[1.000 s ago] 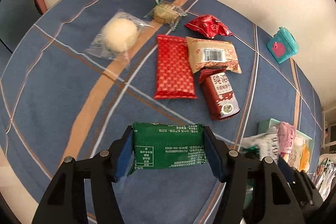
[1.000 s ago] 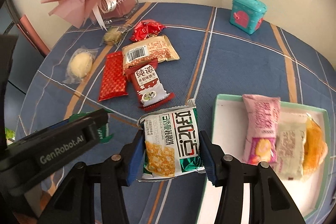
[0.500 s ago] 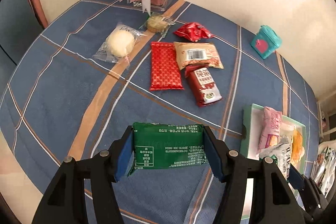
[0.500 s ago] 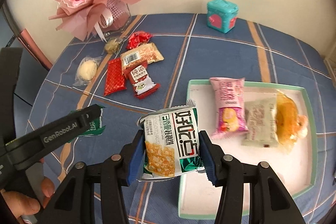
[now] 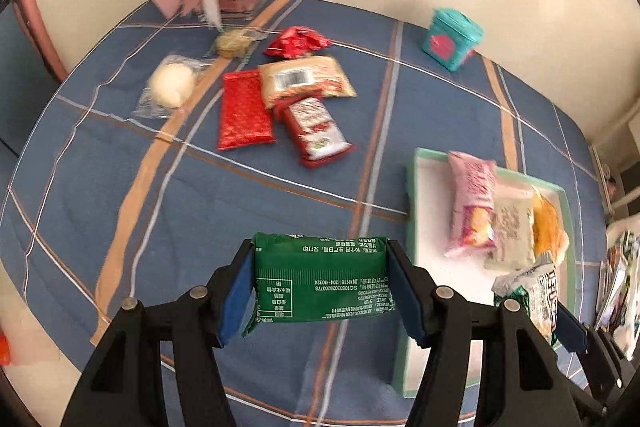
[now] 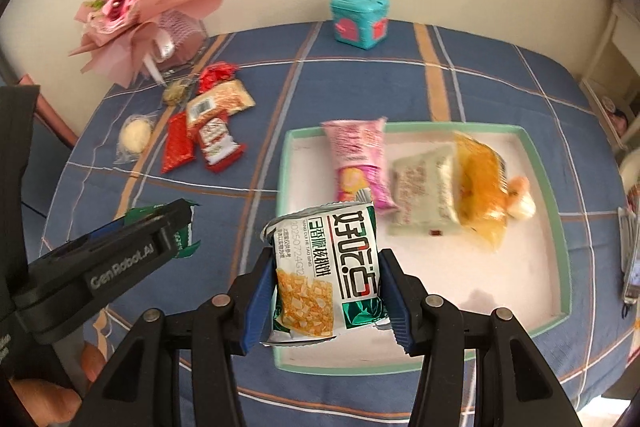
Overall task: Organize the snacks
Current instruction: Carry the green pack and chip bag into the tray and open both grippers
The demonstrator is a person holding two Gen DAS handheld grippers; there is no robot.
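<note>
Left claw (image 5: pixel 320 285) clamps the green packet (image 5: pixel 320 279) by its short ends, right claw (image 6: pixel 326 297) the white walnut-cake pouch (image 6: pixel 326 267) – both carried above the near-left edge of the tray (image 6: pixel 548 211), likely to join three snacks there.

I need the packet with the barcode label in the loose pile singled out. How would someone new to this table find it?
Start at the pink bouquet at the back left of the blue plaid tablecloth; the loose snacks lie just in front of it. The barcode packet is the tan one, between the small crumpled red wrapper and the red-and-white packet. It alone shows a white barcode label.
</note>
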